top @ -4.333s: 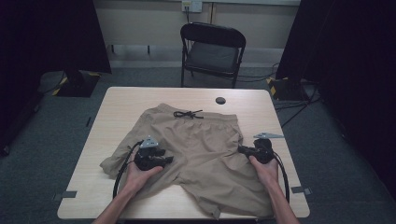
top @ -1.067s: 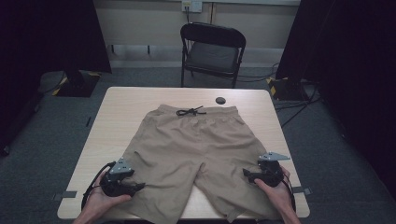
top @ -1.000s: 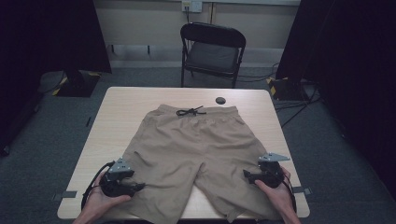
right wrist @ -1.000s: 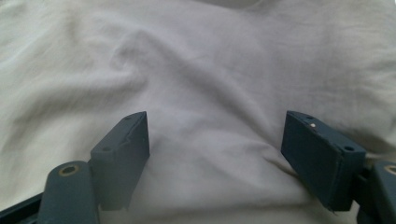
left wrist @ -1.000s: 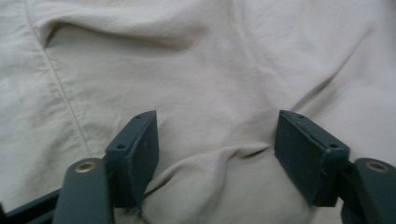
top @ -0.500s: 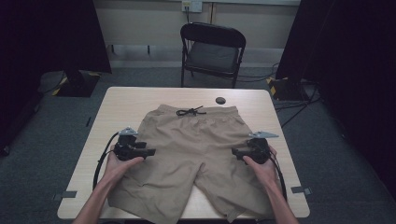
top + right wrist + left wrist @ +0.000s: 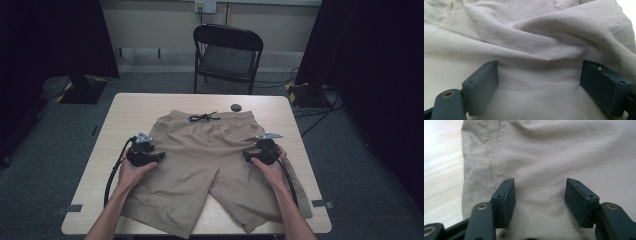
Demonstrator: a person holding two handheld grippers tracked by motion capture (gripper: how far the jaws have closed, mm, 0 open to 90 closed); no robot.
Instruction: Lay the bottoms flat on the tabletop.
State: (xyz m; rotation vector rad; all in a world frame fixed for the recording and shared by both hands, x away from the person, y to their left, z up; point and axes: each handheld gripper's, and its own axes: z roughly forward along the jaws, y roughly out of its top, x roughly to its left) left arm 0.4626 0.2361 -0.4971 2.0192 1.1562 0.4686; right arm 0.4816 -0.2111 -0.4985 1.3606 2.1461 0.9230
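Tan shorts [image 7: 210, 160] lie spread flat on the wooden table [image 7: 140, 107], waistband at the far side and a black drawstring [image 7: 202, 118] on it. My left gripper [image 7: 159, 156] rests at the shorts' left side seam, level with the hip, and points inward. Its jaws have just been closing; in the left gripper view the left gripper [image 7: 539, 185] still stands apart, with smooth cloth [image 7: 544, 157] lying between the pads. My right gripper [image 7: 247, 156] sits on the right hip, pointing inward. In the right gripper view the right gripper [image 7: 540, 65] has just been opening, jaws wide, a soft ridge of cloth [image 7: 544, 45] between them.
A black folding chair [image 7: 227, 52] stands beyond the table's far edge. A small dark round object [image 7: 235, 107] lies on the table just past the waistband. The leg hems reach the near table edge. Cables trail from both grippers along the forearms.
Both hands have moved away from the near edge, from the leg hems up to hip level. The shorts, rumpled several seconds ago, now lie flat.
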